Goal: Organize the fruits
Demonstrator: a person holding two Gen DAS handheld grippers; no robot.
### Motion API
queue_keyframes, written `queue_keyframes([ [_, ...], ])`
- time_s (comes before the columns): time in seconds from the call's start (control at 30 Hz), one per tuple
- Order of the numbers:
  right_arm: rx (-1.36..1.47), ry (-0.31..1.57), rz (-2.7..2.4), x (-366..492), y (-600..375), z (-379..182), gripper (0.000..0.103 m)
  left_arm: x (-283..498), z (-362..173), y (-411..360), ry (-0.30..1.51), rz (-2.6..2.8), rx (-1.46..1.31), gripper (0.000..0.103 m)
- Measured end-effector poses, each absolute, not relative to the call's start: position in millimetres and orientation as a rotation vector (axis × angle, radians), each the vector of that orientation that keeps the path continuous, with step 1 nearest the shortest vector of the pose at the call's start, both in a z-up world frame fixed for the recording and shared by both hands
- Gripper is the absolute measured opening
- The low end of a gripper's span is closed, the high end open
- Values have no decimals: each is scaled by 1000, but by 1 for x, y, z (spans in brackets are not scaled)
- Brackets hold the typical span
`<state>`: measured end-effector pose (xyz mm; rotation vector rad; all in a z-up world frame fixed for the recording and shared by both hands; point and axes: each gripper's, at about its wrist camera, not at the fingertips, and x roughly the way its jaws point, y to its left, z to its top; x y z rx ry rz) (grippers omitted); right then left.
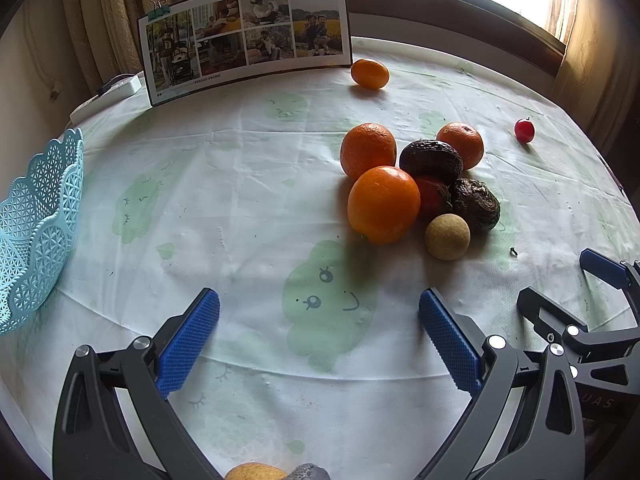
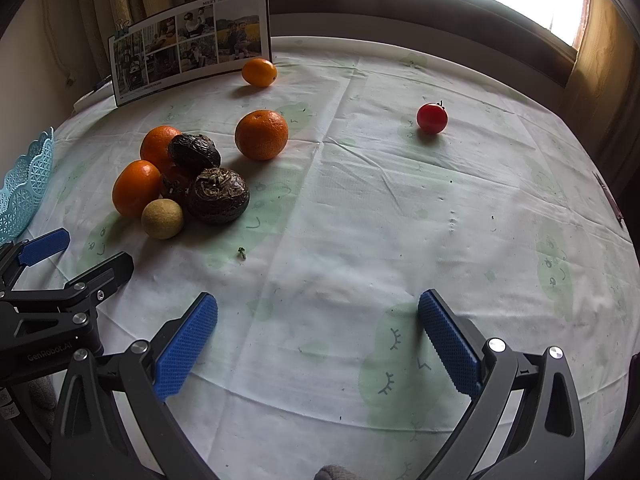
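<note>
The fruits are sitting in a touching cluster mid-desk: a large orange at the front, a tan round fruit beside it, two dark wrinkled fruits behind. A small red fruit is lying well apart. The blue lattice basket is waiting at the left edge. Both the left tongs and right tongs are hovering spread and empty. Taking the front orange first, squarely across its middle, is probably safest, since neighbours may roll.

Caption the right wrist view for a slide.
Open right gripper over tablecloth; fruit pile left, red fruit far.
</note>
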<state>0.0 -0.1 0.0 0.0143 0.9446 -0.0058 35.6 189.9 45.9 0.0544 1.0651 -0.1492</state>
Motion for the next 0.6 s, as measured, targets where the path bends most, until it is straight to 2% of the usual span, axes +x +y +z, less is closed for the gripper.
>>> queue_keyframes([
  [0.6,10,949,21,-10,-3,0,98,37,49,192,1092,-195,56,101],
])
